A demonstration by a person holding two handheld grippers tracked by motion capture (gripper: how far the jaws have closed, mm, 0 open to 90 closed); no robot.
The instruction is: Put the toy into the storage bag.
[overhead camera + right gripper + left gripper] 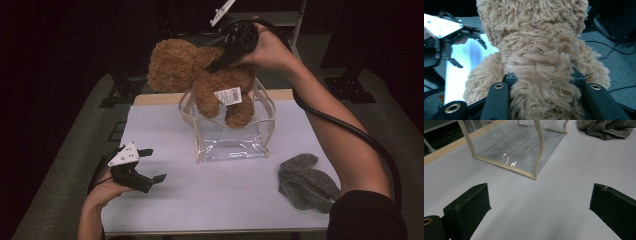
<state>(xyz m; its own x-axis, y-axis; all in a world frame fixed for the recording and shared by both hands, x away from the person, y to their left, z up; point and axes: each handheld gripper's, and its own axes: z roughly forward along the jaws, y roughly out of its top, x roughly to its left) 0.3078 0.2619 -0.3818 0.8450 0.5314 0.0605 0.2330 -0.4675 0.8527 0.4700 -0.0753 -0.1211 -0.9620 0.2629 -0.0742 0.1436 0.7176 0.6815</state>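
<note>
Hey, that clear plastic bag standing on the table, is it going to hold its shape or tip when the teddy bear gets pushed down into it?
The clear bag looks thin and floppy: its rim bows outward, so it will probably buckle. It seems light and stands free on the smooth table, so it may slide or tip. The left gripper is open and apart from it; bracing it would likely help as the teddy bear enters.

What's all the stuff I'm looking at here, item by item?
teddy bear: one, brown, with a white tag, held above the bag's open top.
clear bag: one, see-through with beige trim, standing at the middle of the table.
knitted cloth: one, grey, lying at the table's right front.
table: one, pale lilac top.
left tongs: one, black with a white plate, jaws open, low over the table's left front.
right tongs: one, black, clamped on the bear's body.
</note>
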